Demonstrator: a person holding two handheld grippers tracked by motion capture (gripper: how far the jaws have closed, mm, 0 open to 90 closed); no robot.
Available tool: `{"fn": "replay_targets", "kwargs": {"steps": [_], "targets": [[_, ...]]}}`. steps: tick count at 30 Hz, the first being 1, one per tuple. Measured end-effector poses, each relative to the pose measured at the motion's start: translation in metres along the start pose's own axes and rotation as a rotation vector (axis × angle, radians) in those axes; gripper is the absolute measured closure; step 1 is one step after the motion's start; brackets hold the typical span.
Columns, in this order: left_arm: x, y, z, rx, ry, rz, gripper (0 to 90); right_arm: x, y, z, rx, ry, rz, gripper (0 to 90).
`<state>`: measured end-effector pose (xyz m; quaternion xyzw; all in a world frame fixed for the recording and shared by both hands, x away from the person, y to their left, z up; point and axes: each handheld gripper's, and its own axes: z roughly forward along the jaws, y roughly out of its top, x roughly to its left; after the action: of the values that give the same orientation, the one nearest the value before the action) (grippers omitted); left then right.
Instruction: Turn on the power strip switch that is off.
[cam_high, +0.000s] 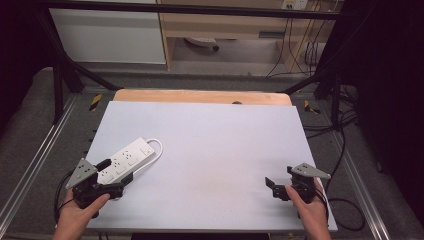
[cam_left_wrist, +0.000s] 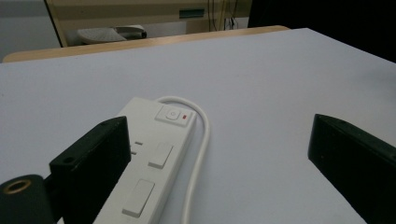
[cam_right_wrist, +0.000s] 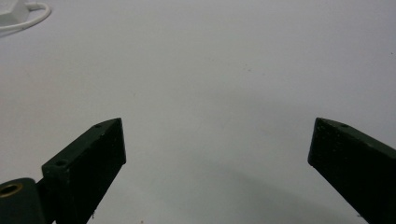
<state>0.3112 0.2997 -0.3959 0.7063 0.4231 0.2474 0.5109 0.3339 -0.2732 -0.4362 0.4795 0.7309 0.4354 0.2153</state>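
Observation:
A white power strip (cam_high: 128, 158) with several sockets and a switch lies slantwise on the left of the white table top (cam_high: 215, 145), its white cable (cam_high: 157, 150) looping round its far end. My left gripper (cam_high: 114, 174) is open at the strip's near end, which lies between the jaws. In the left gripper view the strip (cam_left_wrist: 152, 158) runs beside the left jaw, with its switch (cam_left_wrist: 173, 115) and cable (cam_left_wrist: 201, 140) ahead of my left gripper (cam_left_wrist: 219, 135). My right gripper (cam_high: 280, 178) is open and empty over bare table at the right front; the right gripper view shows my right gripper (cam_right_wrist: 217, 135) the same way.
A wooden edge (cam_high: 200, 96) borders the far side of the table. Black frame bars (cam_high: 60, 75) stand at both sides. Cables (cam_high: 345, 150) trail on the floor at the right. A corner of the strip (cam_right_wrist: 11, 11) is at the top left of the right gripper view.

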Motion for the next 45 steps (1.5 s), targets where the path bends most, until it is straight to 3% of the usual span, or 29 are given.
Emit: {"fn": "replay_targets", "kwargs": {"steps": [10,17,24,45], "targets": [[0.0,0.005,-0.003,-0.043,-0.002,-0.013,9.9,0.0,0.001,0.001,-0.007,-0.001,-0.011,4.7],[0.003,0.008,-0.009,-0.098,0.004,-0.032,19.9,0.001,0.003,0.003,-0.011,-0.004,-0.017,4.7],[0.008,0.013,-0.018,-0.143,0.014,-0.061,36.3,0.002,0.004,0.001,-0.026,-0.003,-0.027,5.4],[0.015,0.014,-0.03,-0.136,0.06,-0.053,67.3,0.006,0.005,0.003,-0.017,0.001,-0.043,5.1]]}}
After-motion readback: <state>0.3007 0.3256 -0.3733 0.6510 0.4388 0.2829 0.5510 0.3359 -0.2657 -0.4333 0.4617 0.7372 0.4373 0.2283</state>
